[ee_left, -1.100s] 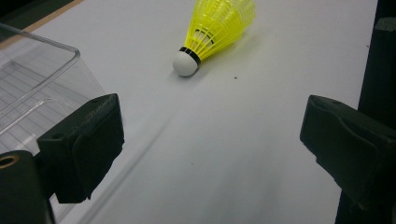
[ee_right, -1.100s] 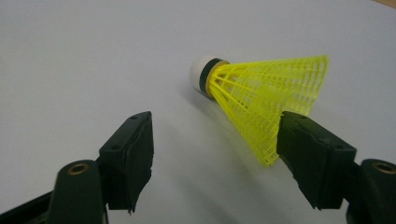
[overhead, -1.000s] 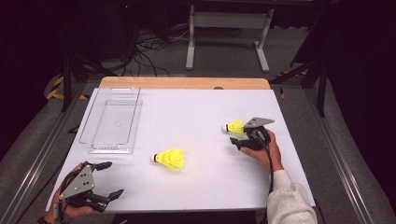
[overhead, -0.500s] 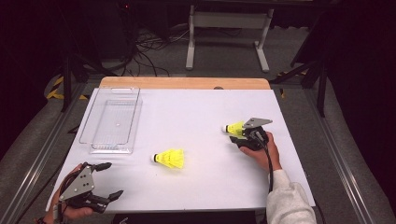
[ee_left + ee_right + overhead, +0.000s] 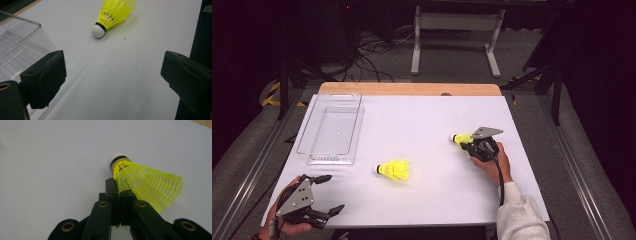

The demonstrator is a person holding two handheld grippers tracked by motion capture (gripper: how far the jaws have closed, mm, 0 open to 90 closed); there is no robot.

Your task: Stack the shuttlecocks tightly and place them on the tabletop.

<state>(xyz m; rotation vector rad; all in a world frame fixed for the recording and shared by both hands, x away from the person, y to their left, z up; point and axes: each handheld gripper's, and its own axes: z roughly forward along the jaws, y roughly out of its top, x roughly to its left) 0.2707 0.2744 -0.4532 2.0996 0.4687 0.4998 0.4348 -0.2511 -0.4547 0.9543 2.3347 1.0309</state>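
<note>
Two yellow mesh shuttlecocks with white cork tips lie on the white table. One shuttlecock (image 5: 460, 138) (image 5: 147, 185) is at the right. My right gripper (image 5: 469, 144) (image 5: 119, 187) has just been closing and is now shut on the edge of its skirt, the cork pointing away. The other shuttlecock (image 5: 394, 170) (image 5: 113, 15) lies free in the middle. My left gripper (image 5: 333, 192) (image 5: 113, 75) rests at the front left corner, open and with nothing between its jaws, a good way short of that shuttlecock.
A clear plastic tray (image 5: 332, 130) (image 5: 17, 42) stands at the left of the table with nothing in it, just beyond the left gripper. The table's wooden back edge (image 5: 412, 89) runs along the far side. Cables and a metal stand are on the floor behind.
The right gripper's jaws have drawn together on the right shuttlecock's skirt. Both hands and both shuttlecocks stay where they were.
</note>
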